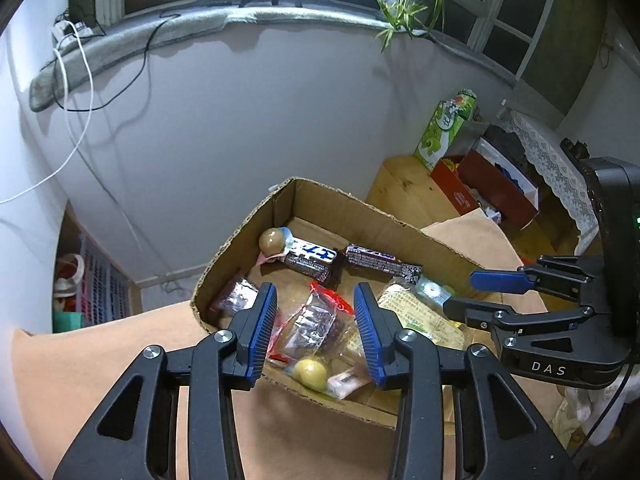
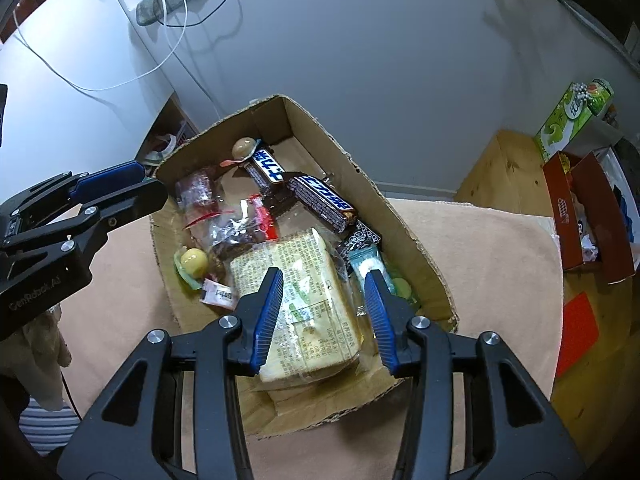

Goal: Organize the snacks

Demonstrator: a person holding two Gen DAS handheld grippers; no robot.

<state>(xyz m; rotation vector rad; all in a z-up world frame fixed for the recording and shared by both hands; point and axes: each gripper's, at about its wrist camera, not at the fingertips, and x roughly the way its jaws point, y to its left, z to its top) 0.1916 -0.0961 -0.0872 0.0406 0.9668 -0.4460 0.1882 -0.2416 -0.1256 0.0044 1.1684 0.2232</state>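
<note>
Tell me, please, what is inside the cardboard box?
The cardboard box holds two dark chocolate bars, a large wrapped cracker pack, clear red-trimmed bags, a yellow ball candy and a brown one. Anything beneath the cracker pack is covered.

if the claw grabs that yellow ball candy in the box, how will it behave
The yellow ball candy looks round and smooth, so it will probably roll or squirt out of the pads. It seems small and likely light. Its loose wrapper may slip.

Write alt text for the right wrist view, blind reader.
The open right gripper hovers over a cardboard box of snacks, its fingers framing a clear-wrapped pale cracker pack. Two chocolate bars lie behind it; the open left gripper sits at the box's left edge.
</note>
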